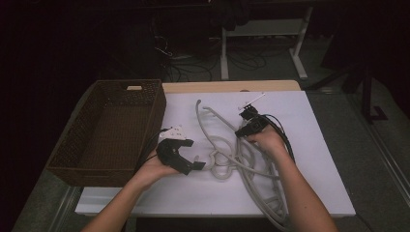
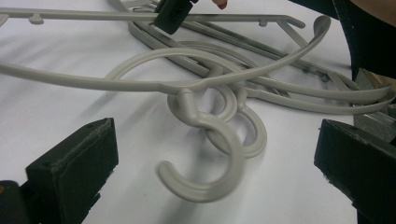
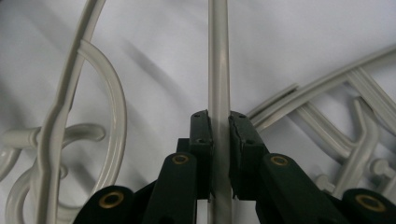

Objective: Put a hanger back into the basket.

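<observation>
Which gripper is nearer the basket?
Left. The left gripper hovers open just right of the basket, near its right wall. The right gripper is farther right over the white table, shut on a hanger bar.

Clamped hanger bar (image 3: 218,56) runs past the top edge.

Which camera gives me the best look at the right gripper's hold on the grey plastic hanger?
The right gripper view: the right gripper has its fingers clamped on the grey plastic hanger bar. The high view shows that grip small and dark; the left gripper view catches it at the top edge.
</observation>
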The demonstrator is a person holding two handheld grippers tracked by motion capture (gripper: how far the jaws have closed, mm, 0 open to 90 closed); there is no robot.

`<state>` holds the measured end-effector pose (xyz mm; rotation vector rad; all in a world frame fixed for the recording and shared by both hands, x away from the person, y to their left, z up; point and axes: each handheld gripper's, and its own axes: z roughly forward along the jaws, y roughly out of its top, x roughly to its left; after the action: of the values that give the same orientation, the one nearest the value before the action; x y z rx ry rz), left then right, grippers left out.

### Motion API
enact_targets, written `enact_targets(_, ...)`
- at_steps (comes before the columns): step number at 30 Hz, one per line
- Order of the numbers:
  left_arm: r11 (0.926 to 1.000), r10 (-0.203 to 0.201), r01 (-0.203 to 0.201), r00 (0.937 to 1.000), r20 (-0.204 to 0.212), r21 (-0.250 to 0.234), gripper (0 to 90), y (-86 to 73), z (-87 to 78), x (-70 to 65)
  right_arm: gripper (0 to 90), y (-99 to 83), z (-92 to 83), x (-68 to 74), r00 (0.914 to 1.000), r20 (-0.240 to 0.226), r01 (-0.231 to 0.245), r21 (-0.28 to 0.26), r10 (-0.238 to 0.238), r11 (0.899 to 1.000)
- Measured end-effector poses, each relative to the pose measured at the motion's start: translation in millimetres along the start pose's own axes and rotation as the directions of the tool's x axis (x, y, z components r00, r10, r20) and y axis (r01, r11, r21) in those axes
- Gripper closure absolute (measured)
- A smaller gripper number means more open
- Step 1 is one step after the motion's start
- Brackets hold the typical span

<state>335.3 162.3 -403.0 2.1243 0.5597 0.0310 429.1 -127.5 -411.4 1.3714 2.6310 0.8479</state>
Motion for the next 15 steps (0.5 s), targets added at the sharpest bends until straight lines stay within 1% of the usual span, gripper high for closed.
enact_targets(1, 1.0, 0.0, 0.0, 1.0, 0.0, 0.0, 0.0, 0.0, -0.1, 0.2, 80.1, 0.7, 1.4, -0.4, 0.9998, 0.014, -0.017, -0.001, 0.017, 1.0)
enact_targets(3, 1.0, 0.0, 0.0, 1.0, 0.0, -0.001, 0.0, -0.1, -0.3, 0.6, 80.1, 2.9, 5.2, -0.8, 0.9978, 0.027, -0.06, -0.005, 0.06, 0.998)
enact_targets(6, 1.0, 0.0, 0.0, 1.0, 0.0, -0.001, 0.0, -0.1, -0.3, 0.8, 80.1, 7.5, 13.5, 1.0, 0.9941, 0.051, -0.095, -0.007, 0.095, 0.995)
enact_targets(10, 1.0, 0.001, -0.001, 1.0, 0.0, -0.001, 0.0, -0.2, -0.7, 0.9, 80.1, 15.7, 25.6, 5.0, 0.9899, 0.065, -0.125, -0.018, 0.126, 0.992)
enact_targets(15, 1.0, 0.002, -0.002, 1.0, 0.0, 0.001, 0.0, -0.4, -0.6, 1.0, 80.0, 25.2, 36.4, 8.9, 0.987, 0.077, -0.139, -0.033, 0.141, 0.99)
